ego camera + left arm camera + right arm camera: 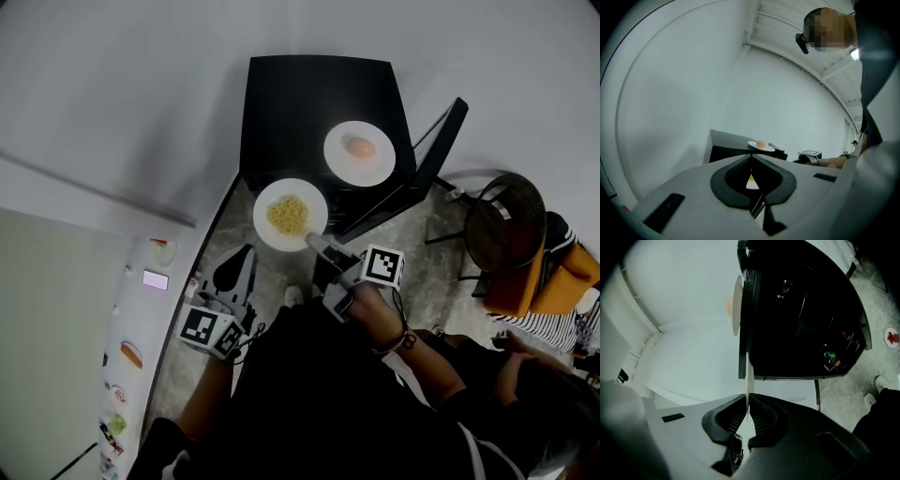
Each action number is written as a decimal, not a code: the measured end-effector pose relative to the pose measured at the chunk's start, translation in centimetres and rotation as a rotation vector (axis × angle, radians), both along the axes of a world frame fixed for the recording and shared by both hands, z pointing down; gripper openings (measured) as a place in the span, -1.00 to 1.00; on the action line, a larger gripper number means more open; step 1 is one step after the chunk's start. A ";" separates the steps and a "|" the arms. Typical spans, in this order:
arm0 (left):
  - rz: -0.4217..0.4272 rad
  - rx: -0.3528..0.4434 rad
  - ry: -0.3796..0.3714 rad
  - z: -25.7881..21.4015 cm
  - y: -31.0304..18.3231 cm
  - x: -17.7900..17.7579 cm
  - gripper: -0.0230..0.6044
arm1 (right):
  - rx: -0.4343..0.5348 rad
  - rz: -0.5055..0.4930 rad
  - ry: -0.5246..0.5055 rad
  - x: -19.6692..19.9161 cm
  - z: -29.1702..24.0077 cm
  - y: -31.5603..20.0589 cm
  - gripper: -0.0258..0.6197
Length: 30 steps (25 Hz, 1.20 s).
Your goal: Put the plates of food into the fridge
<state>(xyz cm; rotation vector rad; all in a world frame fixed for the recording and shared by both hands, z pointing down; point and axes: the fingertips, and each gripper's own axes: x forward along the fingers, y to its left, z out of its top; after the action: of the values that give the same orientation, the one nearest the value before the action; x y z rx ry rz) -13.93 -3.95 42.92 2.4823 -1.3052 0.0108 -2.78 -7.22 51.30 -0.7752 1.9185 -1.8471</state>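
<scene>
A white plate of yellow food (pixel 290 215) hangs just off the near edge of the black table (pixel 300 94). My right gripper (pixel 314 241) is shut on its near rim. In the right gripper view that plate (pixel 749 376) shows edge-on, pinched between the ribbed pads. A second white plate (pixel 359 153) with a round orange-brown piece of food rests on the table's right part; it also shows in the left gripper view (pixel 761 146) and the right gripper view (pixel 737 305). My left gripper (pixel 246 255) is low at the left, away from both plates, jaws together and holding nothing.
A light fridge door with magnets (pixel 131 356) stands at the far left. A black frame (pixel 436 150) leans beside the table's right side. A round dark stool (pixel 506 220), an orange seat (pixel 553 272) and a seated person (pixel 534 328) are at the right.
</scene>
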 end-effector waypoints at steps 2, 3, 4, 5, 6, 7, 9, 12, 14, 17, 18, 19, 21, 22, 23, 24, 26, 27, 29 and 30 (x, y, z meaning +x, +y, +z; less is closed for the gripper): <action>-0.003 -0.003 0.001 0.1 -0.2 -0.1 -0.85 | -0.009 0.004 0.010 0.3 0.6 -0.3 -0.79; -0.004 -0.004 0.000 0.2 -0.2 -0.2 -0.85 | -0.011 0.007 0.015 0.4 0.9 -0.4 -0.79; -0.004 -0.005 -0.002 0.3 -0.2 -0.4 -0.85 | -0.013 0.011 0.019 0.4 1.2 -0.6 -0.79; -0.005 -0.006 -0.004 0.4 -0.2 -0.5 -0.85 | -0.020 0.016 0.021 0.4 1.6 -0.6 -0.79; -0.005 -0.009 -0.005 0.5 -0.2 -0.7 -0.85 | -0.033 0.023 0.023 0.4 2.0 -0.7 -0.79; -0.004 -0.011 -0.007 0.6 -0.2 -0.8 -0.85 | -0.049 0.030 0.024 0.4 2.4 -0.7 -0.80; -0.004 -0.011 -0.006 0.5 -0.3 -0.7 -0.85 | -0.060 0.039 0.031 0.6 3.3 -1.0 -0.79; -0.006 -0.014 -0.004 0.6 -0.5 -0.7 -0.85 | -0.064 0.047 0.044 0.9 4.4 -1.4 -0.79; -0.007 -0.015 -0.003 0.6 -0.4 -0.8 -0.85 | -0.074 0.052 0.053 1.1 5.1 -1.5 -0.79; -0.008 -0.015 -0.004 0.5 -0.2 -1.0 -0.85 | -0.077 0.061 0.057 1.1 5.7 -1.6 -0.79; -0.007 -0.015 -0.005 0.5 -0.2 -1.0 -0.85 | -0.077 0.065 0.057 1.1 5.8 -1.8 -0.79; -0.005 -0.015 -0.007 0.5 -0.2 -1.0 -0.85 | -0.078 0.067 0.060 1.1 6.1 -1.9 -0.79; 0.003 -0.010 -0.014 0.5 -0.2 -1.0 -0.85 | -0.083 0.072 0.069 1.3 6.6 -2.1 -0.79; 0.004 -0.011 -0.016 0.6 -0.1 -1.0 -0.85 | -0.089 0.076 0.070 1.3 6.9 -2.2 -0.79; 0.003 -0.012 -0.017 0.7 -0.1 -1.1 -0.85 | -0.095 0.081 0.069 1.4 7.1 -2.3 -0.79; 0.002 -0.012 -0.016 0.6 -0.2 -1.1 -0.85 | -0.100 0.086 0.067 1.4 7.2 -2.5 -0.79; 0.001 -0.011 -0.015 0.5 -0.2 -1.2 -0.85 | -0.105 0.093 0.063 1.4 7.4 -2.8 -0.79; -0.001 -0.012 -0.016 0.4 -0.2 -1.2 -0.85 | -0.105 0.095 0.062 1.4 7.5 -3.0 -0.79; -0.009 -0.017 -0.016 0.5 -0.2 -1.2 -0.85 | -0.113 0.100 0.062 1.4 7.8 -3.4 -0.79; -0.012 -0.019 -0.015 0.6 -0.2 -1.2 -0.85 | -0.125 0.104 0.058 1.4 8.1 -3.5 -0.79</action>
<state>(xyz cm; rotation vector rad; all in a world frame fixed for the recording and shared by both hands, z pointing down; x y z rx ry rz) -15.10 -4.16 43.49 2.4630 -1.3195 0.0388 -1.43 -10.76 59.36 -0.9593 1.7735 -1.9146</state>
